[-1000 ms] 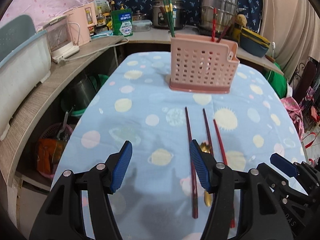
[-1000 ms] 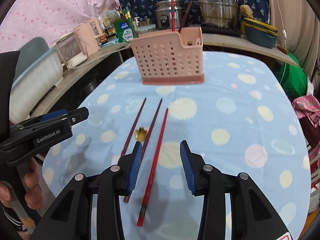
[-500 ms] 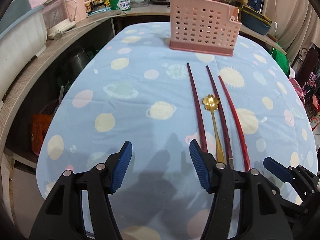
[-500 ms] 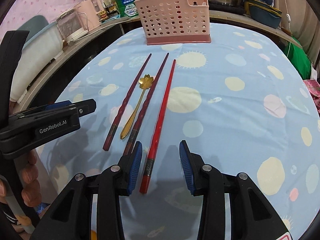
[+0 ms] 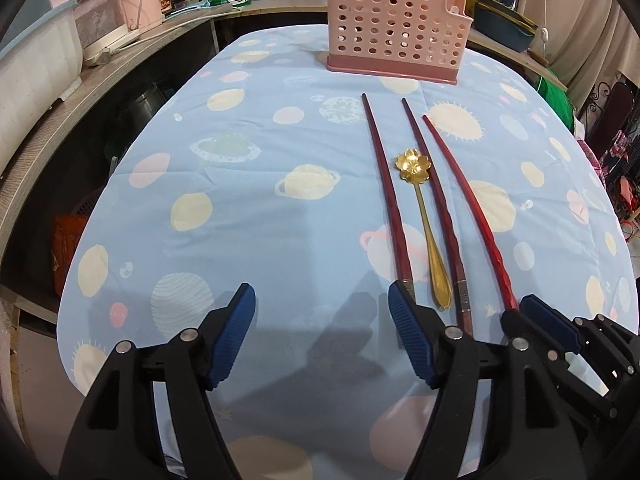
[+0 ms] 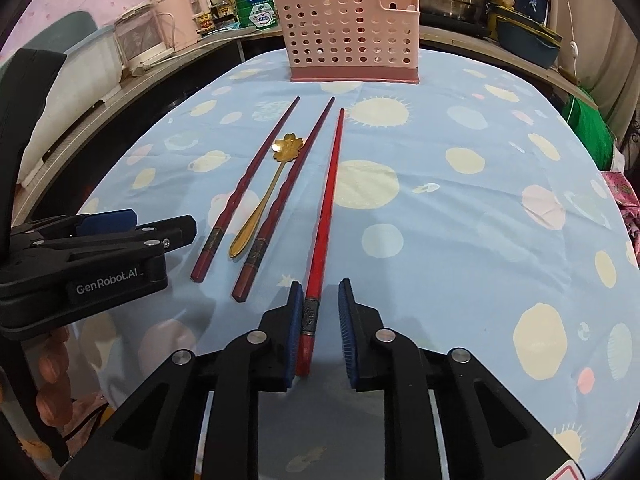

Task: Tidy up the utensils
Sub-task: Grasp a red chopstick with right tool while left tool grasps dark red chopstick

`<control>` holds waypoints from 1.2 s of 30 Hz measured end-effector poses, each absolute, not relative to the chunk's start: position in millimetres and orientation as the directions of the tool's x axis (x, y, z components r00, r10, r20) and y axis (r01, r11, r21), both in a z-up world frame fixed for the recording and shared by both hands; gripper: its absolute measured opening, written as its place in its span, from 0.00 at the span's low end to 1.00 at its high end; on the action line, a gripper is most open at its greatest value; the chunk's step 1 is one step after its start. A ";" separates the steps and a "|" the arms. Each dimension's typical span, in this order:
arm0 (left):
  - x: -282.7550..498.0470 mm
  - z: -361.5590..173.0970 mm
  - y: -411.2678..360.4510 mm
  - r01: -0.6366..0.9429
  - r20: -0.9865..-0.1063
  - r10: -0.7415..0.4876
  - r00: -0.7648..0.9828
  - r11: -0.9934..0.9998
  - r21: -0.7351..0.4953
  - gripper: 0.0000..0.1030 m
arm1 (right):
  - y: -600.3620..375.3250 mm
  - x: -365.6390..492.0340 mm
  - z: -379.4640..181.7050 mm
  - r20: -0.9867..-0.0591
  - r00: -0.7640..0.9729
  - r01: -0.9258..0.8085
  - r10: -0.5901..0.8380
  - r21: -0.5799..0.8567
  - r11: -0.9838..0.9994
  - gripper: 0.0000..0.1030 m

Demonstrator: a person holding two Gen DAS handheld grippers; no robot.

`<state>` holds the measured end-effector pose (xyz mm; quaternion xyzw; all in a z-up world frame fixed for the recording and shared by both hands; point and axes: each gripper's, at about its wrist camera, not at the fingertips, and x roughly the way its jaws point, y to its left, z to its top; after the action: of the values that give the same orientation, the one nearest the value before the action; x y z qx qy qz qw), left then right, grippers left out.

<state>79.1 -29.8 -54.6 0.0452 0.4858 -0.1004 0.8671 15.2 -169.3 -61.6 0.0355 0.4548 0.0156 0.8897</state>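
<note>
Two grippers are tilted steeply down over the counter [image 6: 460, 208]. The left gripper [image 5: 320, 332] is held with jaws spread, nothing between them. The right gripper's [image 6: 320, 312] jaws have just been closing around the bright red chopstick's [image 6: 326, 208] near end, one pad touching it.

right gripper [image 6: 319, 312] fingers closing around bright red chopstick [image 6: 326, 216], gap remaining at right pad, pink utensil basket [image 6: 352, 36] beyond

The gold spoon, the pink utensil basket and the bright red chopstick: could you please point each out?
gold spoon [image 6: 287, 147]: right wrist view, flower-shaped bowl.
pink utensil basket [image 6: 340, 36]: right wrist view, perforated front wall.
bright red chopstick [image 6: 329, 196]: right wrist view, mid-shaft.
</note>
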 end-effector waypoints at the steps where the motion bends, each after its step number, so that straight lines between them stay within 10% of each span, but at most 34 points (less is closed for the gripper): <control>1: 79.0 -54.7 -30.3 0.221 -0.852 -0.133 0.507 0.975 -0.020 0.64 | -170.6 15.3 -61.5 -0.808 0.587 0.008 0.056 0.075 0.997 0.09; 24: 76.7 -66.3 -47.4 0.257 -0.863 -0.148 0.484 0.966 -0.021 0.61 | -180.4 18.9 -61.6 -0.802 0.592 0.025 0.078 0.115 0.993 0.07; 36: 73.6 -62.5 -47.0 0.276 -0.859 -0.172 0.482 0.960 -0.037 0.25 | -180.6 19.2 -61.5 -0.803 0.590 0.025 0.078 0.115 0.993 0.07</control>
<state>73.6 -47.0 -62.5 0.0529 0.4922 -0.1303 0.8591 19.2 -180.6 -61.5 0.0569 0.4523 0.0149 0.8899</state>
